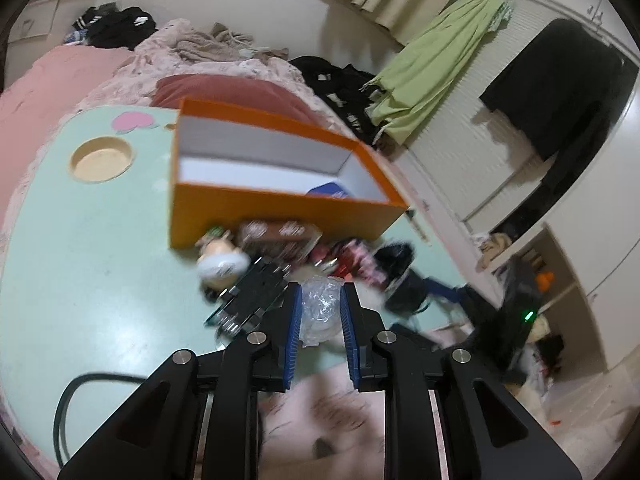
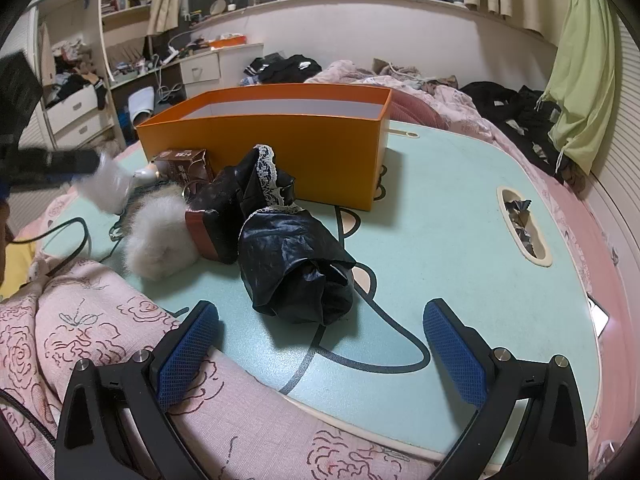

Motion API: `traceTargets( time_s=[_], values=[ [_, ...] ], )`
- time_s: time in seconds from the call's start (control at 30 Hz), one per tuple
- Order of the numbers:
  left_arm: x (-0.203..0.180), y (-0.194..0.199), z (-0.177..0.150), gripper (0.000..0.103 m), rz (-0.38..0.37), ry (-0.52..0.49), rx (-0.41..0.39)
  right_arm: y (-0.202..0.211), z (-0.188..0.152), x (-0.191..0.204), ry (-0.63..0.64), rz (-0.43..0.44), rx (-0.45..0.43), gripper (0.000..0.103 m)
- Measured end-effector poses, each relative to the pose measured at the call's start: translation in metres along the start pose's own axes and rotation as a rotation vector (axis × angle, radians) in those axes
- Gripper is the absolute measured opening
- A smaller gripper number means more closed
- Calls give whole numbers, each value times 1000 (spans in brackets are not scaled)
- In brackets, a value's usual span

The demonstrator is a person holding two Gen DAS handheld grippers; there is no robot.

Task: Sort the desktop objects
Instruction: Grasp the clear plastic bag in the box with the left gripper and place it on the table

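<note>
An open orange box (image 1: 280, 216) stands on the mint-green table (image 1: 100, 260), with a blue item (image 1: 328, 190) inside. My left gripper (image 1: 320, 292) is shut on a crumpled clear plastic bag (image 1: 318, 310), held above the table's near edge. In front of the box lie a brown carton (image 1: 276, 236), a round cream bottle (image 1: 222, 266), a black board (image 1: 252, 296) and red packets (image 1: 352, 258). My right gripper (image 2: 320, 316) is open and empty, low over the table's near edge, just short of a black lace-trimmed bundle (image 2: 292, 256). The orange box also shows in the right wrist view (image 2: 280, 148).
A white fluffy pom-pom (image 2: 160, 236) and a brown wallet-like case (image 2: 204, 232) lie left of the black bundle. A round recess (image 1: 100, 158) and an oval slot with wrappers (image 2: 520, 224) are set in the table. A black cable (image 1: 68, 396) runs off the near edge. Pink bedding surrounds the table.
</note>
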State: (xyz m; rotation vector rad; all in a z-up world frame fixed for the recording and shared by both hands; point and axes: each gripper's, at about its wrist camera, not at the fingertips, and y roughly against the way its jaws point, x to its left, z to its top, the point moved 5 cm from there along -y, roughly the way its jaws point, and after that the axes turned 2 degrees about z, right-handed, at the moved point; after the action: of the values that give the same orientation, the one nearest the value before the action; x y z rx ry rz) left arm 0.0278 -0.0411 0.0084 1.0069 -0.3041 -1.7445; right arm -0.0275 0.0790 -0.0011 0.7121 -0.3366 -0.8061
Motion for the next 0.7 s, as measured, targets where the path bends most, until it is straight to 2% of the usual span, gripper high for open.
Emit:
traceTargets(
  time_s=[0.03, 0.07, 0.1, 0.2, 0.27, 0.33, 0.43, 0.5, 0.57, 0.7],
  values=[
    [3, -2, -5, 35, 16, -7, 8, 0, -1, -2, 0, 0, 0, 103],
    [4, -7, -11, 53, 39, -20, 22, 0, -1, -1, 0, 1, 0, 103],
    [5, -12, -16, 64, 68, -35, 29, 0, 0, 0, 1, 1, 1, 103],
    [1, -21, -23, 67, 131, -98, 11, -1, 0, 1, 1, 1, 1, 103],
    [-5, -22, -26, 67, 146, -137, 1, -1, 0, 2, 1, 1, 0, 103],
    [-12, -17, -25, 67, 138, -177, -28, -1, 0, 2, 1, 1, 0, 103],
    [-17, 4, -23, 68, 170, -231, -122, -1, 1, 3, 1, 2, 0, 103],
    [-14, 13, -22, 76, 202, -242, -148, -1, 0, 1, 1, 2, 0, 103],
    [-9, 16, -24, 77, 228, -256, -129, -1, 1, 2, 1, 2, 0, 103],
    [-1, 6, -44, 77, 273, -313, -35, -2, 1, 2, 1, 3, 0, 103]
  ],
)
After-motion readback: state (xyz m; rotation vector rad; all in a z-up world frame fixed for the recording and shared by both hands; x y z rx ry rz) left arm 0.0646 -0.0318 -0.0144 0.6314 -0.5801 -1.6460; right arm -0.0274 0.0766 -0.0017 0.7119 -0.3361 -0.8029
